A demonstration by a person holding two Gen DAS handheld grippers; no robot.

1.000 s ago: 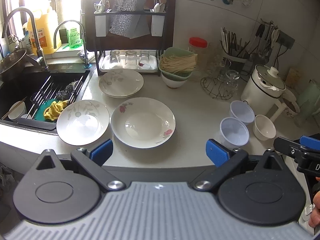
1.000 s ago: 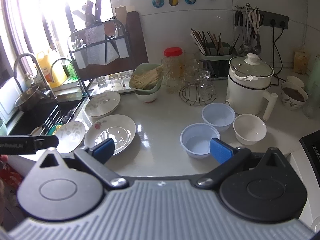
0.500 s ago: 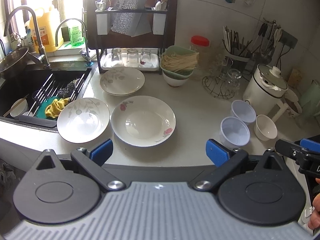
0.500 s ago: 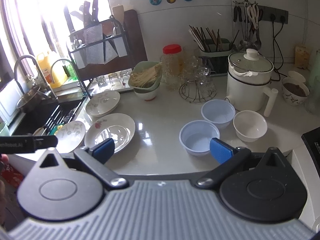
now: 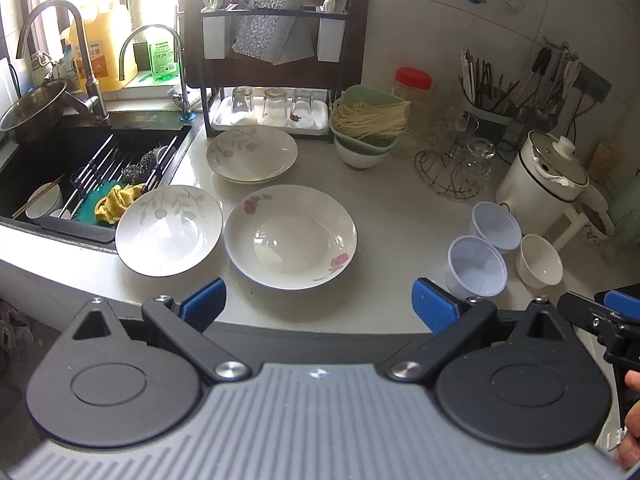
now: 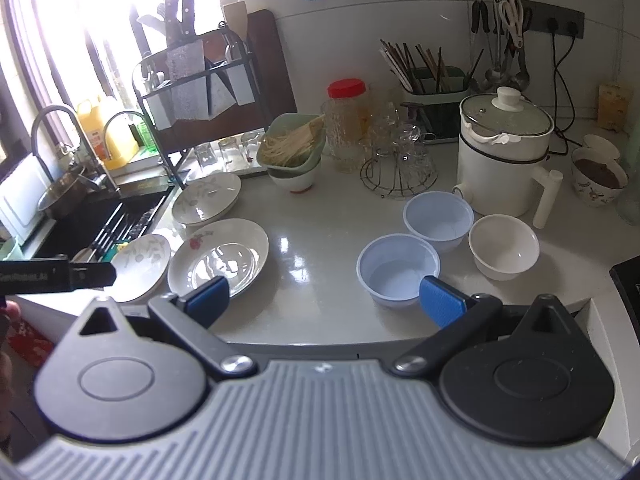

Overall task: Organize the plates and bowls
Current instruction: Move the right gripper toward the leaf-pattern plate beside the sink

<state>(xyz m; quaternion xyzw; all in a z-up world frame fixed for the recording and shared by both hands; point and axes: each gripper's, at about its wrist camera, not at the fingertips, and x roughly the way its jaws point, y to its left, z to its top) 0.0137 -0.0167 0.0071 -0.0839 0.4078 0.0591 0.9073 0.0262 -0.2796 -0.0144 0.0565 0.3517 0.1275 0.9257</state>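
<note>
Plates (image 5: pixel 290 236) nearer; bowls (image 6: pixel 398 268) empty.

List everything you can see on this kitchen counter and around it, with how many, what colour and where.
Plates: three spots, white with flower prints, left counter; rear one looks stacked.
Plastic bowls: two, pale blue, right counter.
Small bowl: one, white, beside the blue ones.
Electric pot: one, white, glass lid, back right.
Noodle basket: one, green, on a white bowl.
Jar: one, clear, red lid.
Glasses: three, clear, upturned on the rack tray.
Sink: one, black, far left, holding a yellow cloth.
Chopstick holder: one, green, back wall.
Left gripper: open, empty, blue pads.
Right gripper: open, empty, blue pads.
</note>
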